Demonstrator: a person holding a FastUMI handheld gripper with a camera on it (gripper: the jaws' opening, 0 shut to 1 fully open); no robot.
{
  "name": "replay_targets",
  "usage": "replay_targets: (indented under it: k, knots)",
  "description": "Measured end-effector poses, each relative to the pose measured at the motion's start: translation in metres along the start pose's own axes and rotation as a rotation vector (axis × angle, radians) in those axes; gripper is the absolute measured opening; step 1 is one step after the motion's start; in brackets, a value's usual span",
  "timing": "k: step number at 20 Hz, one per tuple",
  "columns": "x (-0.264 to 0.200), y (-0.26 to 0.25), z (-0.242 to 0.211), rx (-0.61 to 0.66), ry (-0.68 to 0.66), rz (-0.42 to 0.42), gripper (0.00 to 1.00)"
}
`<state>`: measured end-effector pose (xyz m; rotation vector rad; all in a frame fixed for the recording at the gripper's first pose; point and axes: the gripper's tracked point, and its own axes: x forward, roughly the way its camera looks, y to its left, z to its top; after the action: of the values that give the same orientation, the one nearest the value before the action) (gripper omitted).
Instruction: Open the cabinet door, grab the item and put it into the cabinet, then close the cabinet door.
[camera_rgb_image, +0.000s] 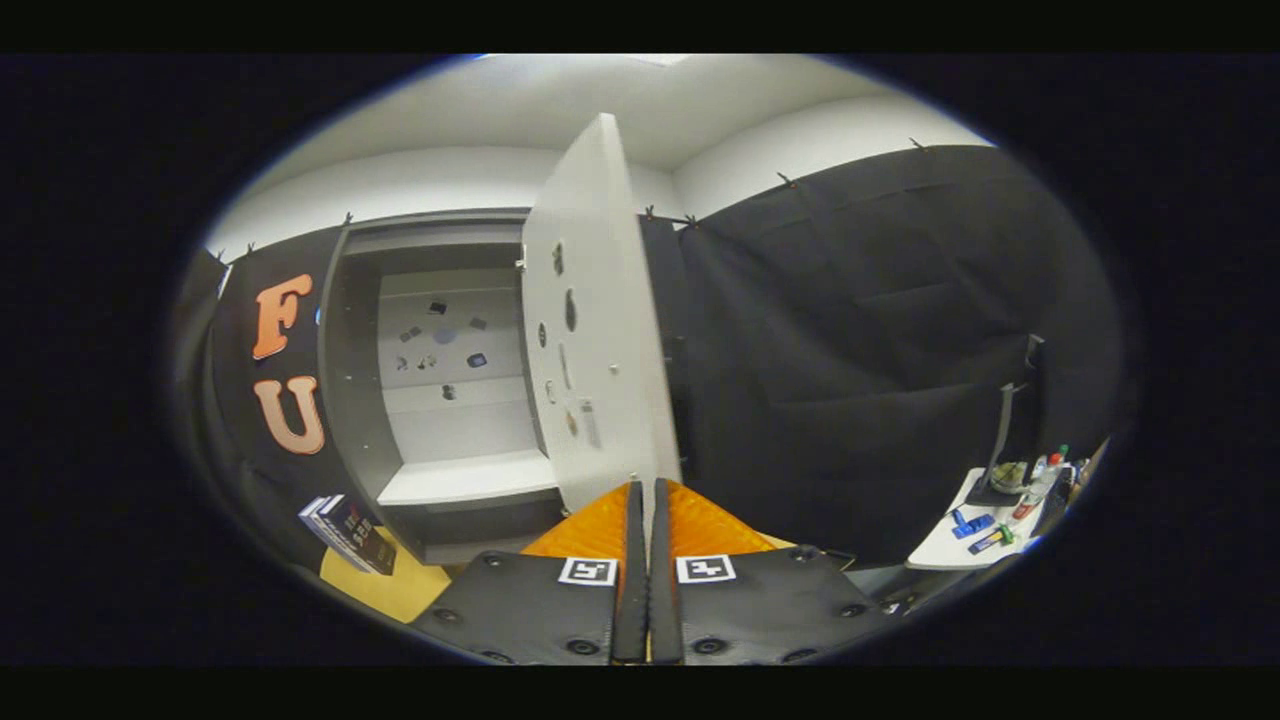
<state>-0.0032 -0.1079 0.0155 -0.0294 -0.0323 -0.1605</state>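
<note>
Your fingers (648, 500), at the bottom centre of the frame, stand almost together with only a thin slit between them, and the lower free edge of the flat white cabinet door (600, 330) sits right at their tips. The slit lines up with the door's edge, so they seem to be pinching that panel edge to swing it, but you cannot tell for certain whether both press on it.

Just left of the fingers, at the lower left of the frame, the dark boxed item with a printed cover (350, 532) lies on the yellow tabletop (395, 590), well apart from your fingers and not yet picked up. It sits close under the cabinet, likely so it is a short reach to the shelf.

Beyond it, the grey open-fronted cabinet (440, 370) shows its white shelf (468, 478) bare and ready to take the item. The door stands wide, turned edge-on towards you.

Far off at the lower right of the frame, a small white side table (950, 545) carries bottles and blue oddments, none of them part of this job.
</note>
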Motion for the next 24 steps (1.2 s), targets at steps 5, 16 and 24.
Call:
replay_targets:
  k: [5, 16, 24]
  knots:
    - [0.004, 0.062, -0.071, -0.001, 0.067, 0.105, 0.39]
    - [0.028, 0.169, -0.250, -0.020, 0.270, 0.247, 0.98]
    - [0.053, 0.193, -0.364, -0.144, 0.393, 0.290, 0.98]
